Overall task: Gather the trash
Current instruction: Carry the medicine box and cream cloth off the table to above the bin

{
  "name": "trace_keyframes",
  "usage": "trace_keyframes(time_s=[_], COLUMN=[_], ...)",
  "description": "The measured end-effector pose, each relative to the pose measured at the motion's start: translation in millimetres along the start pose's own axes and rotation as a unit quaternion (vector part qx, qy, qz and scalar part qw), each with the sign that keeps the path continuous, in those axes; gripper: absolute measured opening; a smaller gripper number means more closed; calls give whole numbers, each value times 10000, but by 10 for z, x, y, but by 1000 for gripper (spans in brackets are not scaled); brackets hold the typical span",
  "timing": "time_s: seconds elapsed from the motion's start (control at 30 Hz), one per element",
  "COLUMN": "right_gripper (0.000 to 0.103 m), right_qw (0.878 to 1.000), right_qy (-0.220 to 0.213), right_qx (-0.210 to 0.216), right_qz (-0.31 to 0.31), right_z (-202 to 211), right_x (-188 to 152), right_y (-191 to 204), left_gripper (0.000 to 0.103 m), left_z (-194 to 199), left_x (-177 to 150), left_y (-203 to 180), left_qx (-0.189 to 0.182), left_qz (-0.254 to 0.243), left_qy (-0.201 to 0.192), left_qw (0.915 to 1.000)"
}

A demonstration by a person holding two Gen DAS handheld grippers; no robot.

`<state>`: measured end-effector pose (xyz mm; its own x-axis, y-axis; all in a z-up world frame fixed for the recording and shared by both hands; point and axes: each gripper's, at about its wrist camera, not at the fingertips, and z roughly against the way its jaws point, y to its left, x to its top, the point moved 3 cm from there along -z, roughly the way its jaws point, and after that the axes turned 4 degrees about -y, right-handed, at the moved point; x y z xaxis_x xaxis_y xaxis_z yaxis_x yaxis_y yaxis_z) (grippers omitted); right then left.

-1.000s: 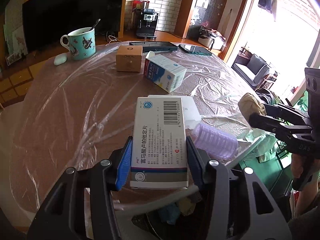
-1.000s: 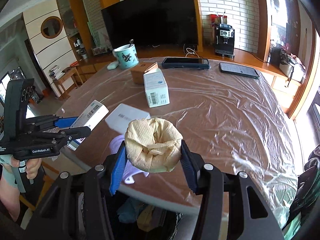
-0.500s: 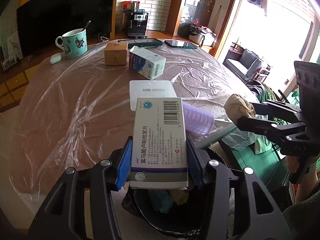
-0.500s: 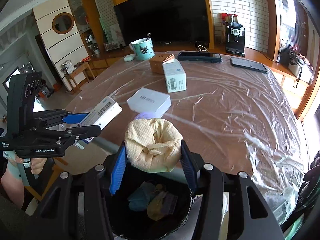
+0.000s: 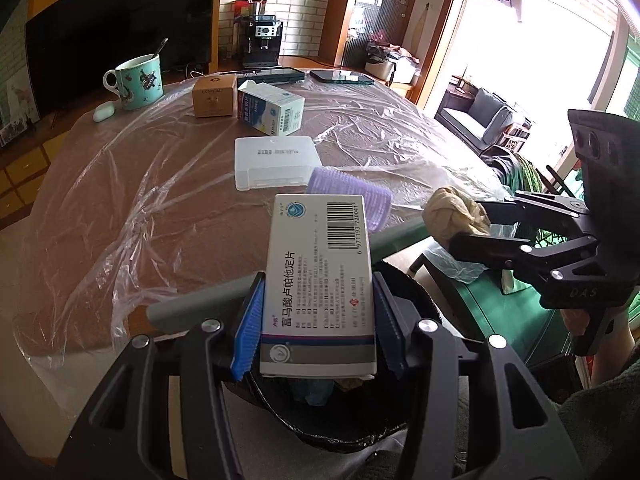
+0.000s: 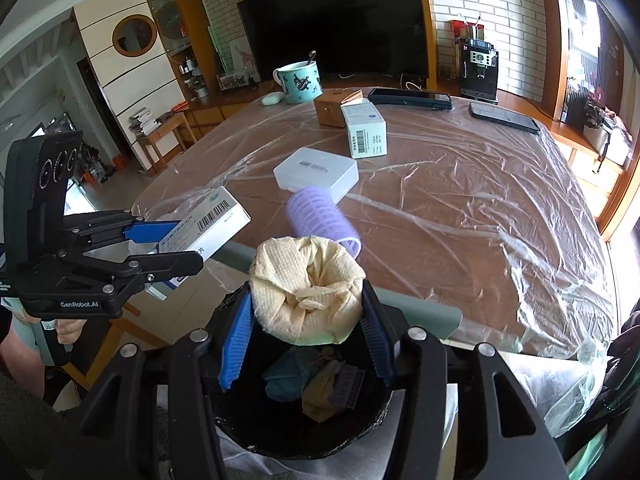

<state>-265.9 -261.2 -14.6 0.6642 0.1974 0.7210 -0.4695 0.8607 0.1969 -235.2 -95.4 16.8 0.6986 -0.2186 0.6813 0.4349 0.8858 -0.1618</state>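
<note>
Clear plastic sheeting covers the round brown tabletop [image 5: 120, 184], which fills the middle of both views, with a black television and white brick wall along the top. At lower centre of the left wrist view, the left tongs [image 5: 318, 320] are clamped on a white cardboard medicine box with a barcode and a blue stripe [image 5: 320, 284], held above the black-lined trash bin [image 5: 320, 428] just off the tabletop's near edge. At lower centre of the right wrist view, the right tongs [image 6: 306, 336] squeeze a crumpled beige paper-towel wad [image 6: 306, 288] over the same bin [image 6: 304, 424], where blue and yellowish scraps already lie. Each tool shows in the other's view: the left at middle left of the right wrist view, the right at middle right of the left wrist view.

Just beyond the wad, a lilac ribbed hair roller [image 6: 320, 216] lies at the tabletop's edge, touching or nearly touching a flat white plastic case [image 6: 316, 170]. Farther back stand a white-and-blue carton [image 6: 364, 130], a small brown box [image 6: 330, 112] and a teal patterned mug with a spoon [image 6: 300, 82].
</note>
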Motion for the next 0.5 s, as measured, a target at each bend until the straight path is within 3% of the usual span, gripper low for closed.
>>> trace_keyframes(time_s=[0.5], right_gripper=[51], right_qw=[9996], right_qy=[298], right_qx=[-29], right_qz=[14], right_z=[-32], right_x=[-327], right_y=[66], left_gripper=[52], left_z=[-63], left_x=[-295], left_y=[-228], left_qx=[-126], left_qz=[-233], left_qy=[350], left_qw=[9990])
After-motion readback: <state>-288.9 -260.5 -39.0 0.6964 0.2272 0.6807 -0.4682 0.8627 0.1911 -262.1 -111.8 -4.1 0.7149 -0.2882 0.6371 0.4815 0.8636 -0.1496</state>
